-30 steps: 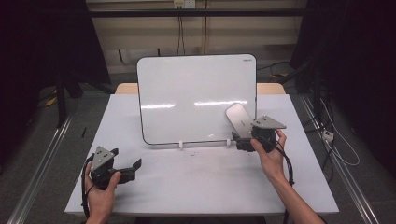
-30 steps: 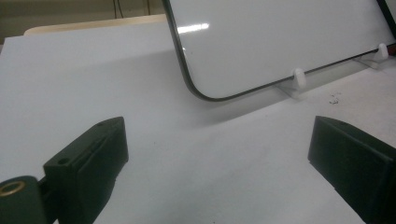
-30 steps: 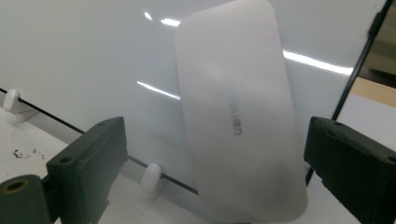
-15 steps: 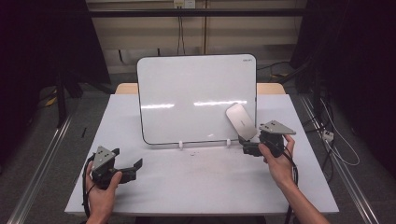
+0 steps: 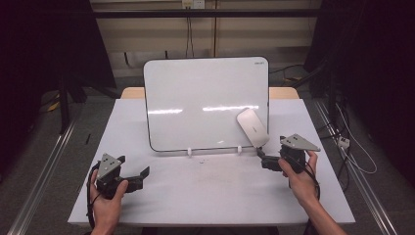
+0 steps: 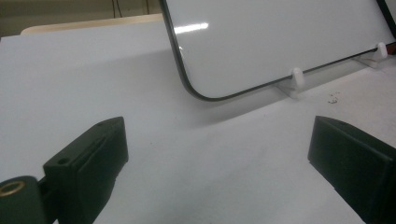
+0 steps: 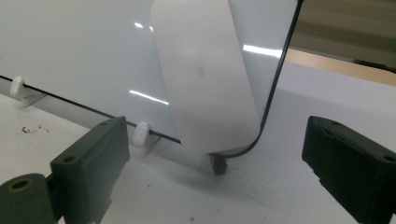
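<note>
The left tongs [image 5: 142, 173] rest spread and empty on the worktop [image 5: 215, 191], so keep them still. The eraser [image 5: 253, 127] leans on the whiteboard [image 5: 195, 98] at its lower right corner; bring the spread, empty right tongs [image 5: 260, 155] squarely around its lower end before pinching

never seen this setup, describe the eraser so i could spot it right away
A whiteboard stands propped on the table. At its lower right corner leans the eraser, a pale, rounded oblong slab, tilted, just ahead of the right gripper.
</note>
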Demonstrator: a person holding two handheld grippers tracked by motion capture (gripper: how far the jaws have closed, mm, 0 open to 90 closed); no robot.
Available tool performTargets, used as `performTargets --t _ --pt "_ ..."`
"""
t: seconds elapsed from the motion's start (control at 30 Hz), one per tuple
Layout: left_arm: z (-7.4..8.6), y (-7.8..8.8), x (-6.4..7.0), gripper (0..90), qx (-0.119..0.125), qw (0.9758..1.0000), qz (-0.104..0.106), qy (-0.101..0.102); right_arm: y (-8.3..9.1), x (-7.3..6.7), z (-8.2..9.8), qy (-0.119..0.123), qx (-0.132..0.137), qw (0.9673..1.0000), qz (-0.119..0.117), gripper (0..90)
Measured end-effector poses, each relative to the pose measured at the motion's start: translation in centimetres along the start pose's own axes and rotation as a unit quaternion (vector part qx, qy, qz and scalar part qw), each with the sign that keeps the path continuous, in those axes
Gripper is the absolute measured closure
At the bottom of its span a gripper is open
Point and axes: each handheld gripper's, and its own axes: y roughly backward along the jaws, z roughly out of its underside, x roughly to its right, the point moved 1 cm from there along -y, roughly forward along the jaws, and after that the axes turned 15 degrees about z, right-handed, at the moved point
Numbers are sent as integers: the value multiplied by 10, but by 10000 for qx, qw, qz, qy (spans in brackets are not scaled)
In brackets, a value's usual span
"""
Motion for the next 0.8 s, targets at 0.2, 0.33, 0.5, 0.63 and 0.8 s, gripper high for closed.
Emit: performTargets --t 0.2,0.33,0.5,0.63,0.8 --pt "0 0 2 49 28 10000 1 -4 8 6 9 -139 54 9999 31 77" --pt "0 1 2 49 -1 10000 -3 -17 11 12 16 -222 15 9997 77 77" --pt "0 0 3 49 -18 10000 -3 -42 14 14 29 -241 -76 9996 134 81" --pt "2 1 4 49 44 9999 43 96 17 16 39 -201 -163 9996 148 79" --pt "3 -1 9 49 -62 9999 130 56 19 20 52 -259 -218 9992 211 77"
